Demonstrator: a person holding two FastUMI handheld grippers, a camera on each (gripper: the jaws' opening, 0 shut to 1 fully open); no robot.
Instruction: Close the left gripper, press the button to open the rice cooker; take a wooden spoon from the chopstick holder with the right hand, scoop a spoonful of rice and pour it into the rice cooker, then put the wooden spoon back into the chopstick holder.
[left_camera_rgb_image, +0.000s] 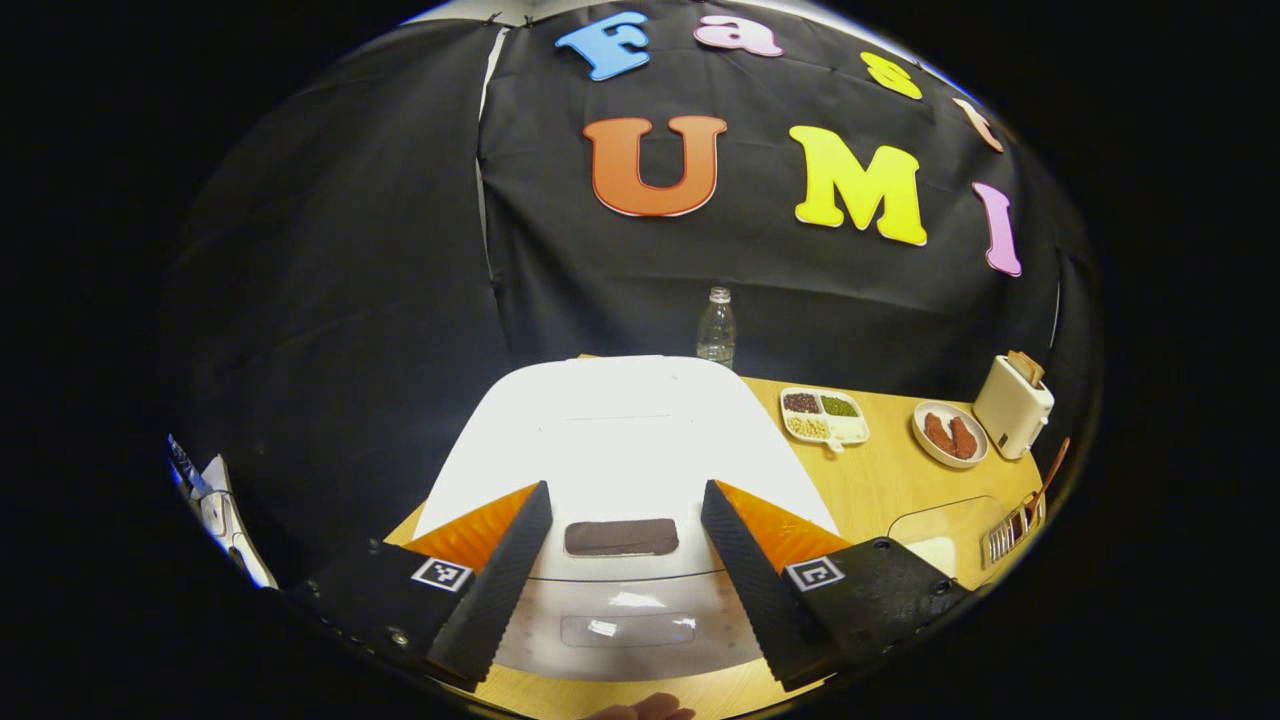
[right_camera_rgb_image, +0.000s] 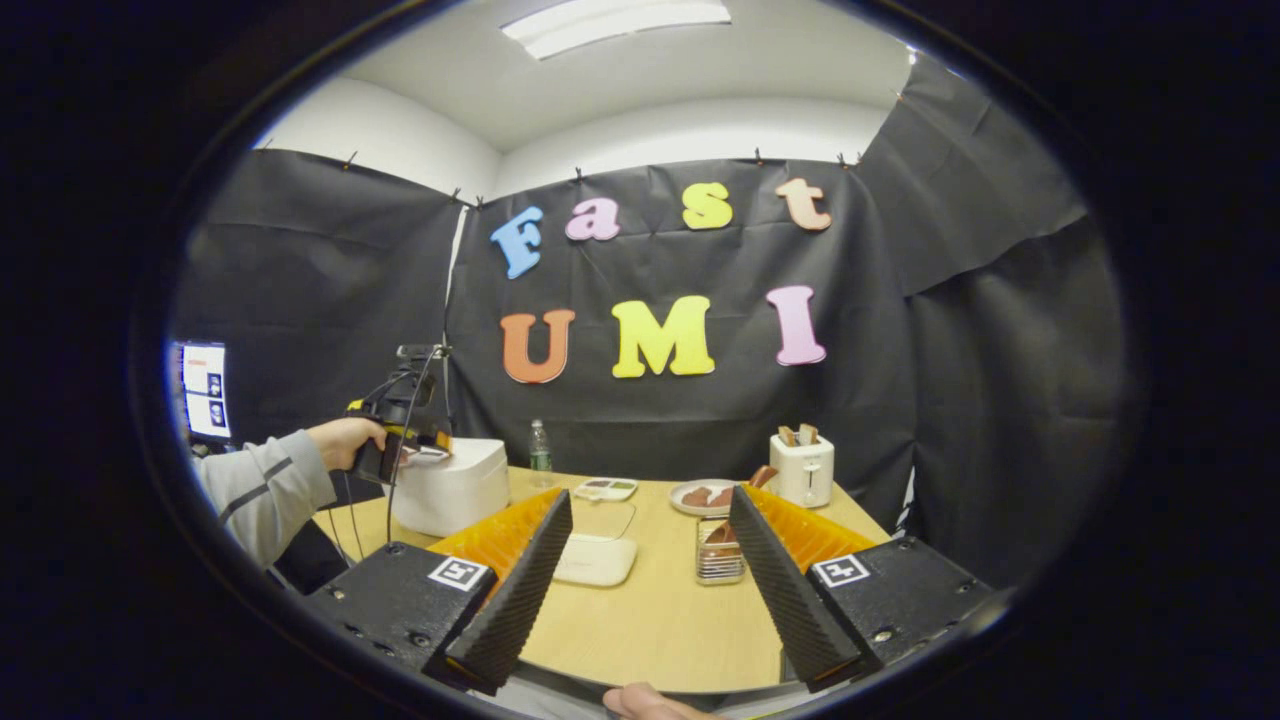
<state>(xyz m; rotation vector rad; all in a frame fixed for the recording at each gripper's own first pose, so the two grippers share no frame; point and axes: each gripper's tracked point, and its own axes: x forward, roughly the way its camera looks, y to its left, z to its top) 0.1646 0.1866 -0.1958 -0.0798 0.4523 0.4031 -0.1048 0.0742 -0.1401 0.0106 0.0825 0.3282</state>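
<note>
Left gripper (left_camera_rgb_image: 625, 545): its fingers are spread wide above the closed rice cooker (left_camera_rgb_image: 620, 440), nothing held between them — they have not yet been closed as the task asks.
Key relation: a dark oblong panel (left_camera_rgb_image: 621, 537) on the lid's near edge lies between the two fingers and just ahead of them, its long axis running across the gap; a clear oblong plate (left_camera_rgb_image: 628, 630) is seen lower on the front. Which of the two is the button cannot be told.
Judged step: the fingers are to be closed first, then a downward press made on the release; the left gripper is much the nearer one.
Right gripper (right_camera_rgb_image: 650, 560): the fingers are held wide and empty over the near edge of the counter (right_camera_rgb_image: 650, 630).
Chopstick holder (right_camera_rgb_image: 720, 555): a ribbed metal rack, just ahead and slightly right of the right fingers; the wooden spoon (right_camera_rgb_image: 762, 476) slants up out of it towards the far side.
Rice: a shallow white dish (right_camera_rgb_image: 595, 560) with a clear lid is seen ahead — its contents cannot be made out.
Materials: the cooker is smooth, white, round-cornered plastic; the counter is pale wood grain; the finger faces are finely ribbed.
</note>
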